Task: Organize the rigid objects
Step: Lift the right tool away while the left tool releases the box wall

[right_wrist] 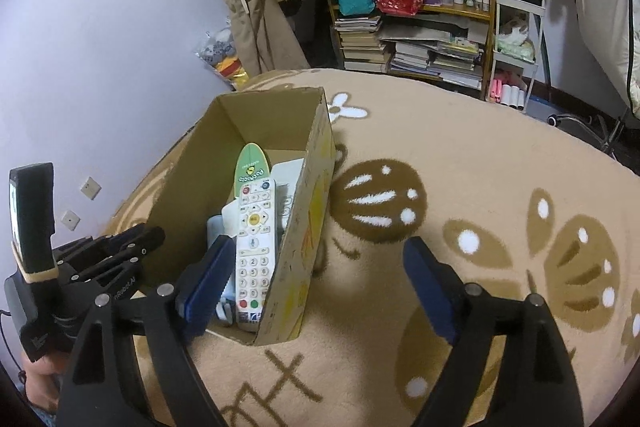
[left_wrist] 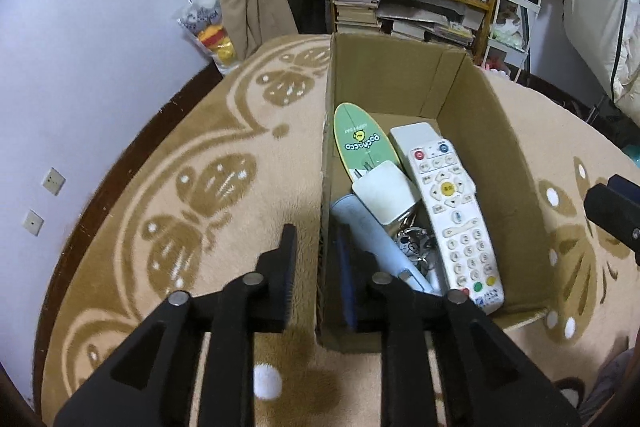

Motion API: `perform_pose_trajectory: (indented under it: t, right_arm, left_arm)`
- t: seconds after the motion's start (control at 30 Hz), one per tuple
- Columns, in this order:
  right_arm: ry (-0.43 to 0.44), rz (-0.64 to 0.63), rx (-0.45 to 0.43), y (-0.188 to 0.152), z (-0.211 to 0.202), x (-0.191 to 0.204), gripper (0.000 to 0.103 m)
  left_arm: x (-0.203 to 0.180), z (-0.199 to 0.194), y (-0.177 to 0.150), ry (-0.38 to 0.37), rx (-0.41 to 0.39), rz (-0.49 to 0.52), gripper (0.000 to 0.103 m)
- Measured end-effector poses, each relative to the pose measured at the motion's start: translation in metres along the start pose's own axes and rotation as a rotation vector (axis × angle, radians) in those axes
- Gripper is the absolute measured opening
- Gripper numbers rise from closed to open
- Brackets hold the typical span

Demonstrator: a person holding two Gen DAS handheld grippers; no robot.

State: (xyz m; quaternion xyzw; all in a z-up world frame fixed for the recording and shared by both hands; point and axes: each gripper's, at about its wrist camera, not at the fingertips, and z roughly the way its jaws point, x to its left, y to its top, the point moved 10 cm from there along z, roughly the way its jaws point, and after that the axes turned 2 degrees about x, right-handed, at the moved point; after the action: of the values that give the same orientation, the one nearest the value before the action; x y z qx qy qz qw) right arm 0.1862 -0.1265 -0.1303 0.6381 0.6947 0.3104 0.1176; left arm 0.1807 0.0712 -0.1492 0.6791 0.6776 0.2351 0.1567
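An open cardboard box [left_wrist: 472, 99] stands on a beige patterned carpet. It holds a white remote control [left_wrist: 452, 211], a green mini skateboard deck [left_wrist: 362, 141], a white block [left_wrist: 386, 195], a pale blue case [left_wrist: 372, 239] and a bunch of keys [left_wrist: 414, 245]. My left gripper [left_wrist: 320, 267] is open and straddles the box's left wall, one finger inside and one outside. My right gripper [right_wrist: 320, 271] is open and empty over the box's [right_wrist: 308, 227] right wall; the remote [right_wrist: 254, 251] shows beside its left finger.
A wooden shelf [right_wrist: 486, 7] with books, bags and bottles stands at the back. A white wire cart [right_wrist: 516, 39] is beside it. Clothes hang at the rear wall. The left gripper's body [right_wrist: 80, 267] sits left of the box in the right wrist view.
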Motion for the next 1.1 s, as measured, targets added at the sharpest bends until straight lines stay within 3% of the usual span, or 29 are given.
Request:
perform_pose_trajectory:
  t: [0.07,0.1,0.13,0.27,0.33,0.43,0.6,1.1]
  right_arm:
    - [-0.010,-0.011,-0.007,0.000,-0.006,0.000,0.098]
    - [-0.014,-0.020,-0.018,0.002,-0.010,0.000,0.099]
    - [-0.018,-0.032,-0.033,0.003,-0.015,0.001,0.099]
    - [-0.041,-0.043,-0.053,0.005,-0.030,-0.004,0.102]
    - [-0.043,-0.041,-0.064,0.005,-0.037,-0.006,0.103]
    - [-0.044,-0.045,-0.088,0.005,-0.052,-0.008,0.103]
    - [-0.049,-0.050,-0.118,0.002,-0.073,-0.013,0.103]
    - [-0.058,-0.055,-0.295,-0.007,-0.151,-0.022,0.103]
  left_arm:
    - [0.000,-0.008,0.000,0.032,-0.015,0.015,0.037]
    - [0.000,-0.013,0.001,0.060,-0.029,0.025,0.052]
    - [-0.001,-0.017,0.001,0.071,-0.041,0.028,0.059]
    - [-0.002,-0.035,0.002,0.070,-0.066,0.023,0.066]
    - [-0.001,-0.046,0.004,0.091,-0.092,0.021,0.081]
    - [-0.001,-0.064,0.006,0.110,-0.128,0.024,0.093]
    - [-0.003,-0.099,0.011,0.118,-0.200,0.011,0.100]
    - [-0.001,-0.177,-0.001,0.125,-0.350,-0.061,0.100]
